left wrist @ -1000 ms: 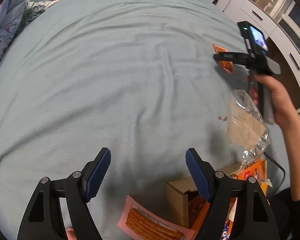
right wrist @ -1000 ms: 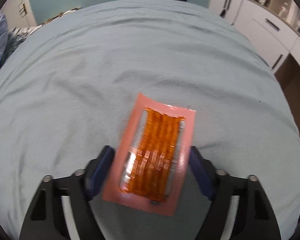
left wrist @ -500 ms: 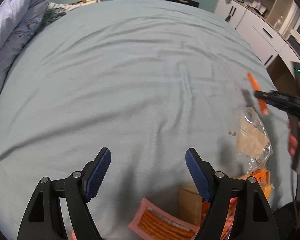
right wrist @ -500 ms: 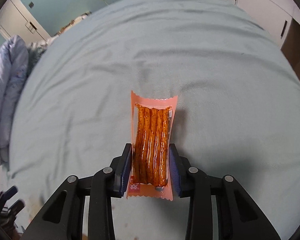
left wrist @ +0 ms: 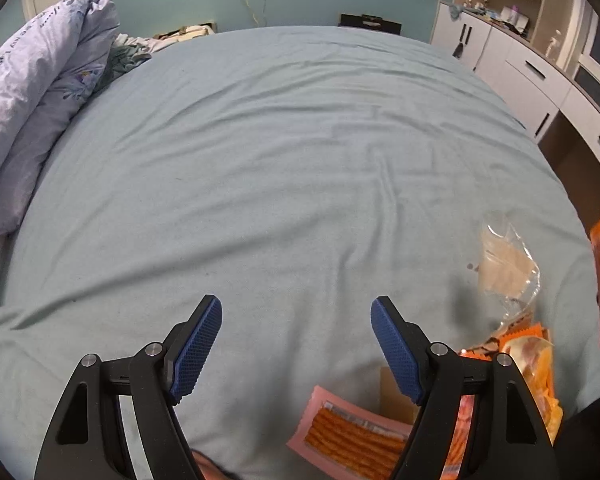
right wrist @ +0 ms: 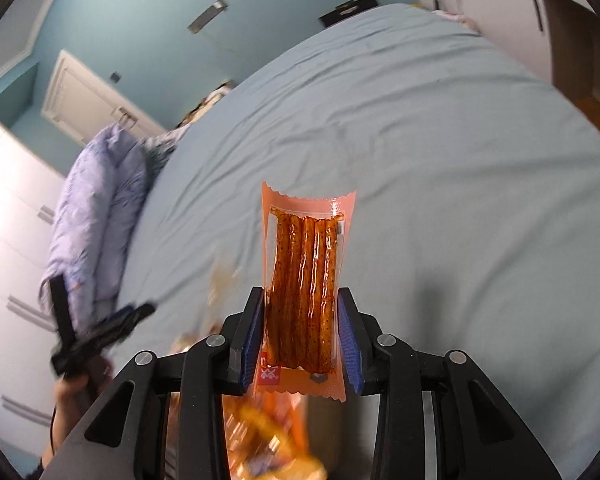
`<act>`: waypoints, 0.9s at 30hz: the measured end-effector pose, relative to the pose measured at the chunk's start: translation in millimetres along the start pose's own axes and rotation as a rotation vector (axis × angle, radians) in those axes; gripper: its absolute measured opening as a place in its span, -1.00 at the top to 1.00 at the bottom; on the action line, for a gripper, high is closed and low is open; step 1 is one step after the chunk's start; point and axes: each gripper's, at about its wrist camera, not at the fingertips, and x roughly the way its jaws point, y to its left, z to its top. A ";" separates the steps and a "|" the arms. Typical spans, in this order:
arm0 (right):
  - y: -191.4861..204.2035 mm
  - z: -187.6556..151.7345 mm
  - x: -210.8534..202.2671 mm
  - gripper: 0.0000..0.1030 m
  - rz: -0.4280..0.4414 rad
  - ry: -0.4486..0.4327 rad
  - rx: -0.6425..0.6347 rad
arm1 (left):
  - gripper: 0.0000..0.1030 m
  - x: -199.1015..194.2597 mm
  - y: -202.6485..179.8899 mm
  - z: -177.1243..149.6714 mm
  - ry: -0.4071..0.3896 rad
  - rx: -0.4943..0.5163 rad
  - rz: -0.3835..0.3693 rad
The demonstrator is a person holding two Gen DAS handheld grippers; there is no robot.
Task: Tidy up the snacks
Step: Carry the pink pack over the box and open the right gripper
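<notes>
Snack packet (right wrist: 303,300) of spicy sticks, flat on the bed (right wrist: 440,152) a second earlier, was now lifted clear, pinched in my right gripper (right wrist: 300,344). My left gripper (left wrist: 296,344) hung wide open over the near edge, above another packet (left wrist: 352,436), free to help sort.

The left gripper (left wrist: 296,344) is holding its jaws wide apart, gripping nothing, at the bottom centre of its own view. The right gripper (right wrist: 300,340) is clamping its jaws on a snack packet (right wrist: 304,276), low in its frame.
</notes>
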 end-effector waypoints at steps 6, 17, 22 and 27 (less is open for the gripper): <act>65.0 -21.5 14.8 0.35 0.036 0.017 -0.255 | -0.51 -13.3 -2.4 -3.2 -0.039 0.035 0.012; 118.6 -50.8 69.6 0.32 -0.197 0.065 -0.526 | -0.51 -17.8 6.1 -6.8 -0.042 0.001 0.001; 114.2 -48.6 97.2 0.07 -0.284 0.114 -0.525 | -0.51 -19.9 14.7 -9.1 -0.043 -0.036 0.018; 101.2 -30.0 80.9 -0.09 -0.176 0.101 -0.409 | -0.51 -22.7 20.4 -13.2 -0.033 -0.062 0.009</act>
